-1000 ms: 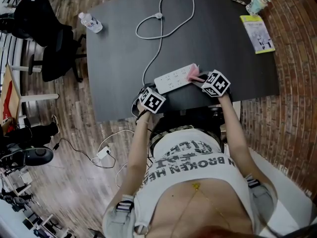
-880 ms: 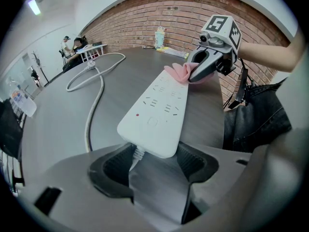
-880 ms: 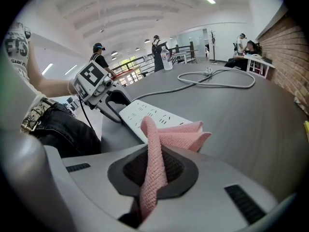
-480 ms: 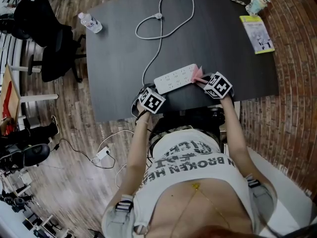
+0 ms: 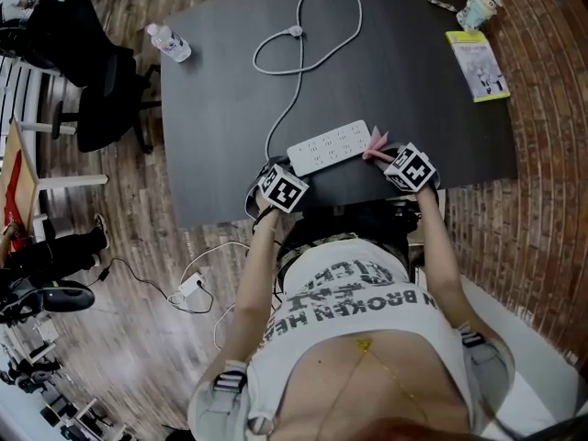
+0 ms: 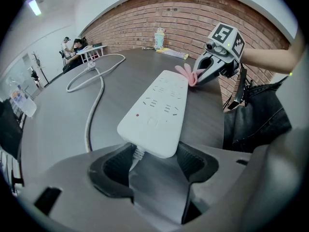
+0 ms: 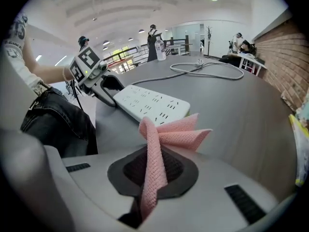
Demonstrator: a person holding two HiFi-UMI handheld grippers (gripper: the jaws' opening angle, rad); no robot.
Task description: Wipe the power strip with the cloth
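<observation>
On table [image 5: 220, 81] — white power strip [image 5: 329, 147], pink cloth [image 5: 376, 141] perhaps touching.

Dark surface [image 5: 220, 99]: a clear water bottle [image 5: 168, 42] stands at its far left corner, a patterned cup [image 5: 479, 7] at its far right corner, and a yellow-edged booklet [image 5: 477, 63] lies flat just nearer than the cup. A black office chair [image 5: 96, 90] stands off the surface's left edge. Below its near edge, a white adapter [image 5: 192, 284] lies on the wood floor [image 5: 138, 356].
</observation>
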